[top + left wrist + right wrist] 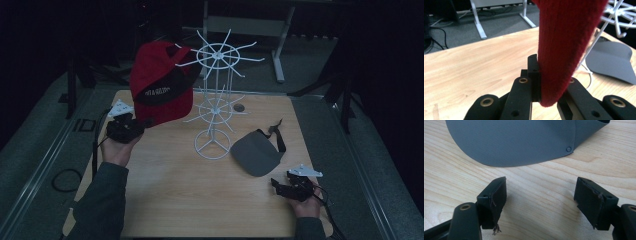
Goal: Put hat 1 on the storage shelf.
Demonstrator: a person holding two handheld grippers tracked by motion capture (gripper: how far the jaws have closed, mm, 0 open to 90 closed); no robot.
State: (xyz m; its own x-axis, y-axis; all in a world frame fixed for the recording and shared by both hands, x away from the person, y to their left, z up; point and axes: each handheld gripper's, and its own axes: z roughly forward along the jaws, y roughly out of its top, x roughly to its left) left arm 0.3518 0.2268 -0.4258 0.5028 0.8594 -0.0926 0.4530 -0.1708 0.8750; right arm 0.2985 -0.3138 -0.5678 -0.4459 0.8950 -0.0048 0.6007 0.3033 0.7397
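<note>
A red cap [159, 80] with a dark band hangs at the upper left spokes of the white wire rack [216, 100]. My left gripper [131, 125] is shut on the lower edge of its brim; in the left gripper view the red brim [564, 50] stands pinched between the black jaws. A grey visor [256, 152] with a black strap lies flat on the table right of the rack's base. My right gripper [286, 185] rests low near the table's front right, open, its jaws spread a short way before the grey visor [519, 142].
The wooden table [185, 200] has bare room in its front middle. The rack's ring base [212, 145] stands at the table's centre. A small dark round mark [239, 107] sits behind the rack. White table legs [278, 55] stand on the floor beyond.
</note>
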